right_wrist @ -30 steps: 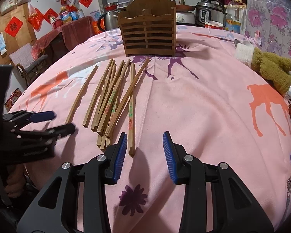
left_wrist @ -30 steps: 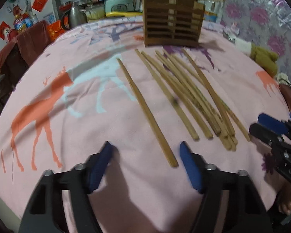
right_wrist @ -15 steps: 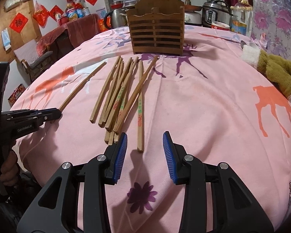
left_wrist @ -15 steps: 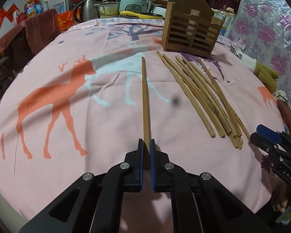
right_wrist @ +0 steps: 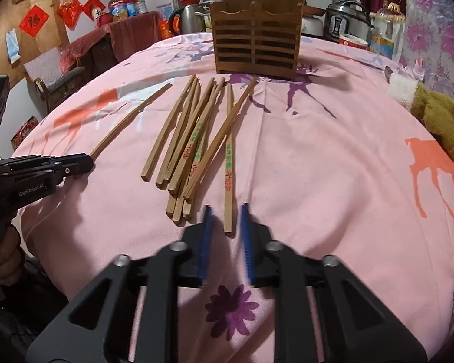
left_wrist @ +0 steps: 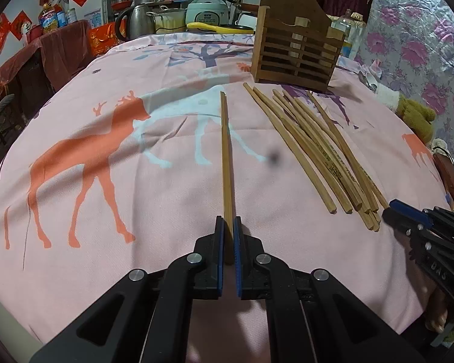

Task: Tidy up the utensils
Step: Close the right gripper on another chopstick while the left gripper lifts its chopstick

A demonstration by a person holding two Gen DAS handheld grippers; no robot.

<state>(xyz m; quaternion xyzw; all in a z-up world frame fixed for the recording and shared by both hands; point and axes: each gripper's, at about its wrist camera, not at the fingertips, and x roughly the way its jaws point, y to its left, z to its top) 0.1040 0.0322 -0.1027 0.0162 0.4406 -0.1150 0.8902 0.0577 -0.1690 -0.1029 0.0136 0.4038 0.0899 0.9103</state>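
My left gripper (left_wrist: 228,222) is shut on the near end of a lone wooden chopstick (left_wrist: 226,157), which points away toward the wooden slatted holder (left_wrist: 296,53). Several more chopsticks (left_wrist: 317,148) lie fanned on the pink cloth to its right. In the right wrist view my right gripper (right_wrist: 226,211) is open, its blue pads either side of the near end of a chopstick with green print (right_wrist: 228,163). The chopstick pile (right_wrist: 190,139) lies just left of it. The holder (right_wrist: 255,48) stands at the far side. The left gripper (right_wrist: 75,163) shows at the left, holding the lone chopstick (right_wrist: 130,119).
The round table has a pink deer-print cloth (right_wrist: 333,151). A brown plush toy (right_wrist: 439,118) lies at the right edge. Kettle, rice cooker and pots (left_wrist: 172,21) stand behind the table. The right gripper (left_wrist: 408,214) shows low right in the left wrist view.
My left gripper closed on the lone chopstick and turned it straight ahead. My right gripper moved forward and narrowed around the end of the green-printed chopstick.
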